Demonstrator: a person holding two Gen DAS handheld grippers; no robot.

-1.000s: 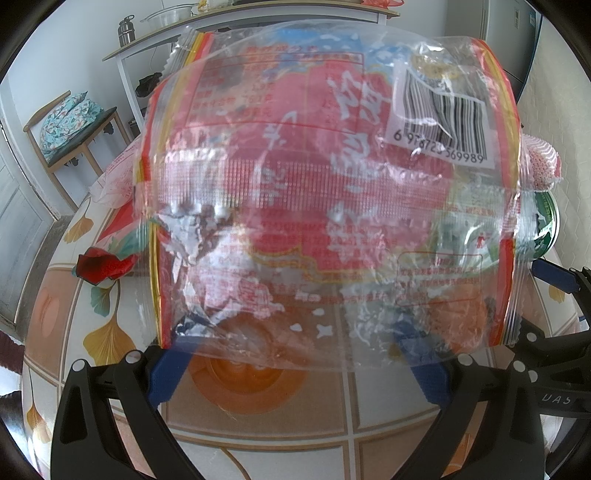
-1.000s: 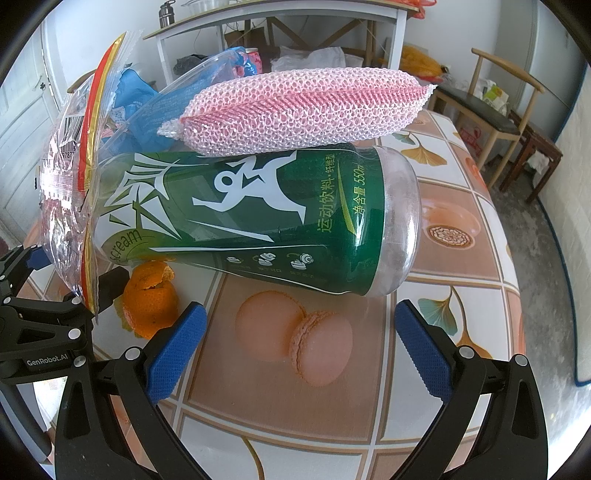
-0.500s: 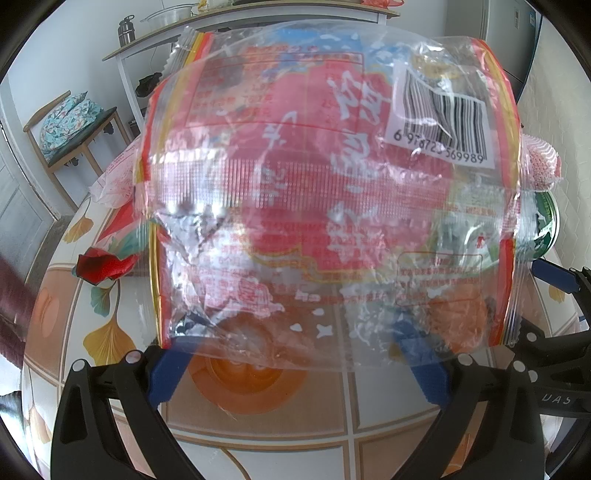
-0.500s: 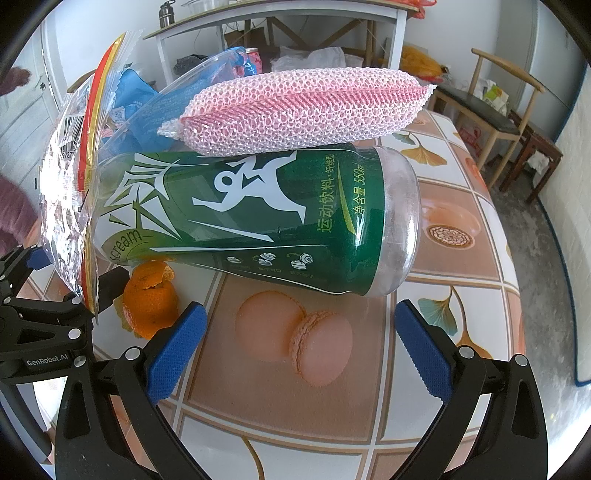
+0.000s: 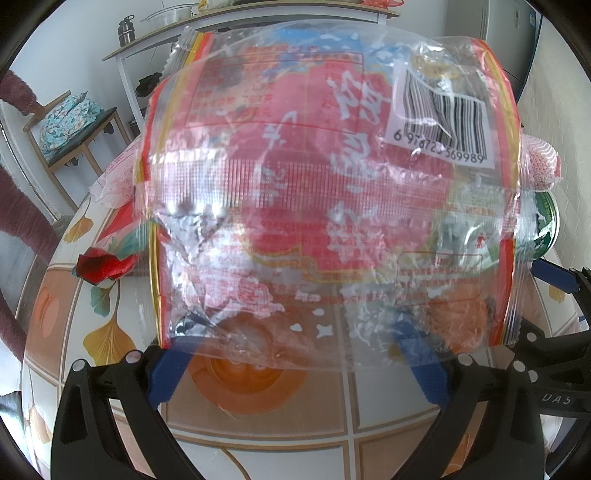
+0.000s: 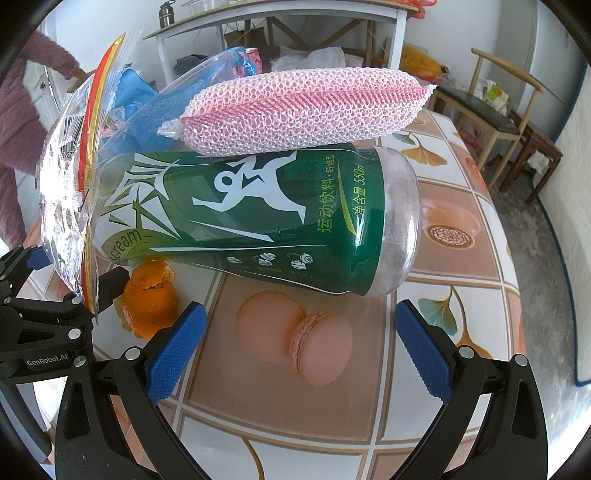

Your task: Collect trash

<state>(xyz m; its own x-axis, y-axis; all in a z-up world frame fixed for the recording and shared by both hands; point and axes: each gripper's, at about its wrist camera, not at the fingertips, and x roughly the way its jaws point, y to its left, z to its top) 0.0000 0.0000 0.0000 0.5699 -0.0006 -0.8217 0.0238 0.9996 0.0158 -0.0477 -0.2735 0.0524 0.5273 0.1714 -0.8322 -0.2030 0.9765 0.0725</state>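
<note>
Right gripper (image 6: 297, 345): blue-padded fingers (image 6: 173, 350) spread wide, nothing between them, hovering over the desk (image 6: 461, 280) with its macaron and ginkgo-leaf print. Left gripper (image 5: 295, 363): fingers (image 5: 166, 376) also wide apart; the lower edge of a clear snack bag (image 5: 314, 192) hangs down in front of the blue pads, but I cannot tell if they touch it. In the right wrist view the left gripper's black body reads "GenRobot.AI".

Just beyond the right fingers lies a green bottle (image 6: 258, 221) on its side, clear base toward the desk's right edge. Label text: "scream", white running figure, "运动饮料", "净含量 550m…". An orange peel (image 6: 149, 299) sits on the desk touching the bottle's underside, near the left gripper. A pink mesh scrubber (image 6: 295, 110) rests on top of the bottle.

The snack bag stands on edge at the bottle's neck end, crumpled, red print with gold trim, barcode (image 5: 441, 122) reading "6 97872? 569989", one digit creased. Other text on it is too blurred to read. Blue wrappers (image 6: 136, 107) sit behind it. A crumpled red wrapper (image 5: 101, 267) lies near the desk's left edge, in the left wrist view.

Far: white shelf table with a metal flask (image 5: 126, 30), wooden chairs (image 6: 491, 122), a person's maroon sleeve (image 6: 22, 122) at far left.
</note>
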